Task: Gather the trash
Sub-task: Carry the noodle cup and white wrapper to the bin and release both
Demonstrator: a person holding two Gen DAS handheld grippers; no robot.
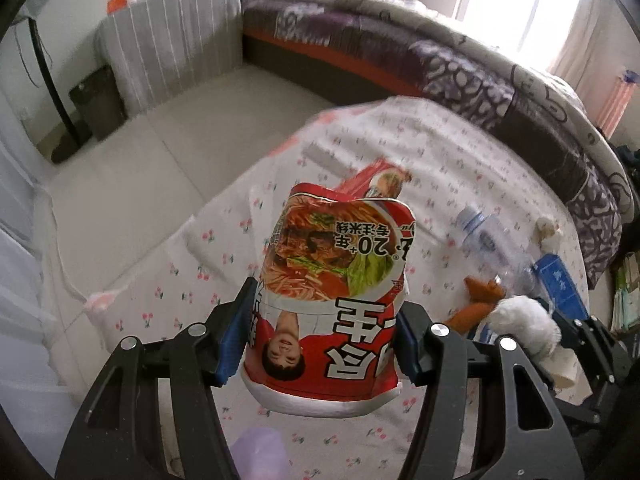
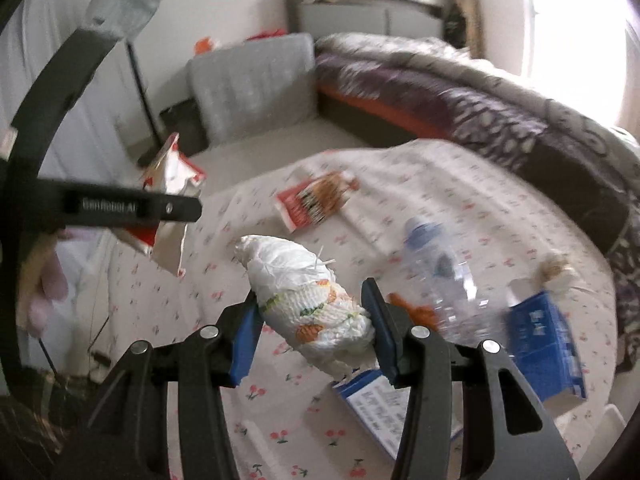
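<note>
My left gripper point(image 1: 320, 344) fingers pinch a crumpled red noodle packet point(image 1: 326, 304); my right gripper point(image 2: 312, 328) fingers pinch a rolled white diaper point(image 2: 310, 304) above the cherry-print worktop point(image 2: 460, 184).

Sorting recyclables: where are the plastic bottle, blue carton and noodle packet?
plastic bottle point(image 2: 440, 276), right wrist view, clear body.
blue carton point(image 2: 544, 344), right wrist view, front face.
noodle packet point(image 1: 332, 292), left wrist view, printed front.

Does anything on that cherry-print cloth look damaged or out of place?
Yes. A clear plastic bottle lies on its side, and the blue carton near it is torn open. A red snack wrapper lies ripped on the cloth.
</note>
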